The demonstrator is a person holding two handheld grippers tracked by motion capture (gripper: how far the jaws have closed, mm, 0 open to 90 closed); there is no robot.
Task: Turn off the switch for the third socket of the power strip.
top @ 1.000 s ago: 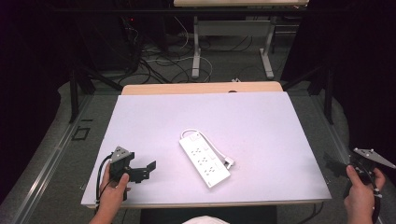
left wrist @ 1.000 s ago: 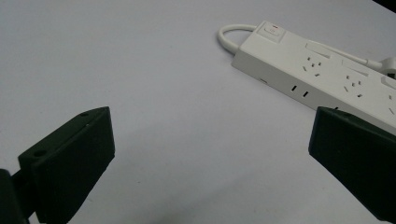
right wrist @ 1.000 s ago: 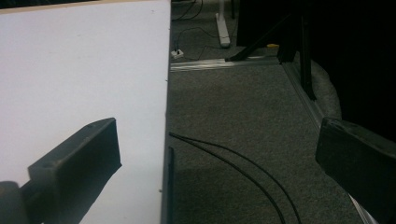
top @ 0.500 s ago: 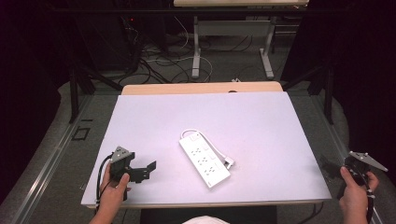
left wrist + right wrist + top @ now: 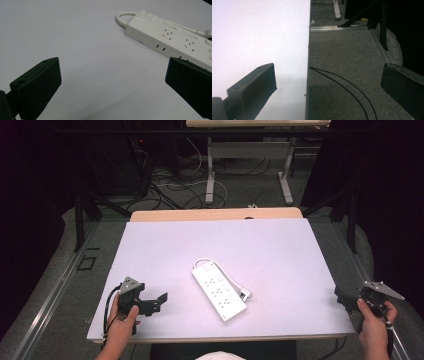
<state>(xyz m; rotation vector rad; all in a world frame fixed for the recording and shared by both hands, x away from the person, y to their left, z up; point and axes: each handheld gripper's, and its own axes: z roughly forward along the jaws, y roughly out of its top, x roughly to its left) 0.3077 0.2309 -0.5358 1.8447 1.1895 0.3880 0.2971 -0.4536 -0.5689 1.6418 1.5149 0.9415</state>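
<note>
A white power strip (image 5: pixel 219 292) lies slantwise near the middle of the white table (image 5: pixel 280 245), its short cord looped at the far end and its plug (image 5: pixel 245 294) beside it. My left gripper (image 5: pixel 160 302) is held at the table's front left, open and empty, its jaws toward the strip. In the left gripper view the power strip (image 5: pixel 172 37) lies ahead to the right, beyond the wide-apart jaws of the left gripper (image 5: pixel 113 75). My right gripper (image 5: pixel 348 309) hovers at the table's front right corner, open; in its own view the right gripper (image 5: pixel 329 75) straddles the table edge (image 5: pixel 308 50).
Grey carpet (image 5: pixel 347 50) lies to the right of the table, with two thin black cables (image 5: pixel 342 85) on it. A metal floor rail (image 5: pixel 337 28) and dark frame legs (image 5: pixel 350 215) stand beyond. Another desk's legs (image 5: pixel 210 175) and loose cables are behind the table.
The right hand has shifted its gripper a little left, toward the table's right front corner. The left gripper and the power strip have not moved.
</note>
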